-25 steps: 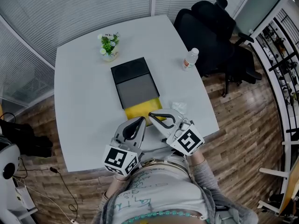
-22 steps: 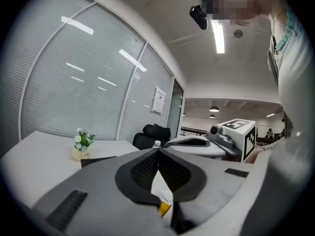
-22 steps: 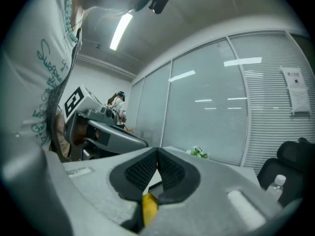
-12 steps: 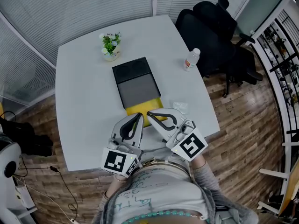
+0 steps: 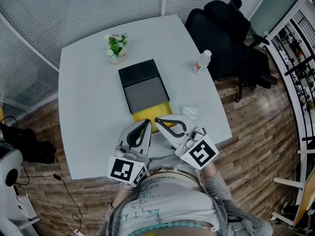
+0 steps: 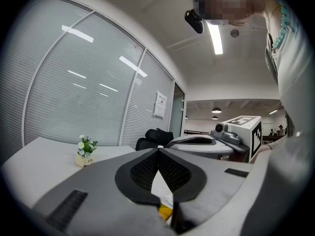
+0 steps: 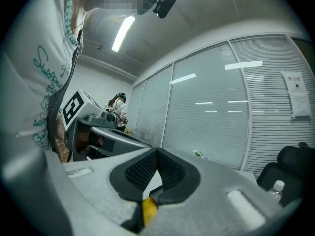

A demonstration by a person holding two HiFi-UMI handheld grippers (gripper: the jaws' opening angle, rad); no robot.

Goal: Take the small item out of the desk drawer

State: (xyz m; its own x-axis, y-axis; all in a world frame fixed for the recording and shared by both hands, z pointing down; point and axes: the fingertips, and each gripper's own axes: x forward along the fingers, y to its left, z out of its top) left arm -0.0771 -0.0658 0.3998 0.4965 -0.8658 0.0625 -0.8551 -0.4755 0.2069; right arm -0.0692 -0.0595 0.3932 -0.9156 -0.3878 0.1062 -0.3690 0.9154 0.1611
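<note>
Presently we hold left gripper (image 5: 148,125) and right gripper (image 5: 157,120) closed and empty at the near end of the open yellow drawer (image 5: 146,113). Its inside is hidden. A crumpled scrap (image 5: 188,112), maybe the small item, lies on the table (image 5: 88,107) just right, so we'd look first.

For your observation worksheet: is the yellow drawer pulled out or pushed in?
Pulled out: the yellow drawer juts from the near end of the grey box. What it holds cannot be told.

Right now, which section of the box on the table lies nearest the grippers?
The yellow section, at the tips of the left gripper and right gripper; the grey section and black section lie beyond it.
</note>
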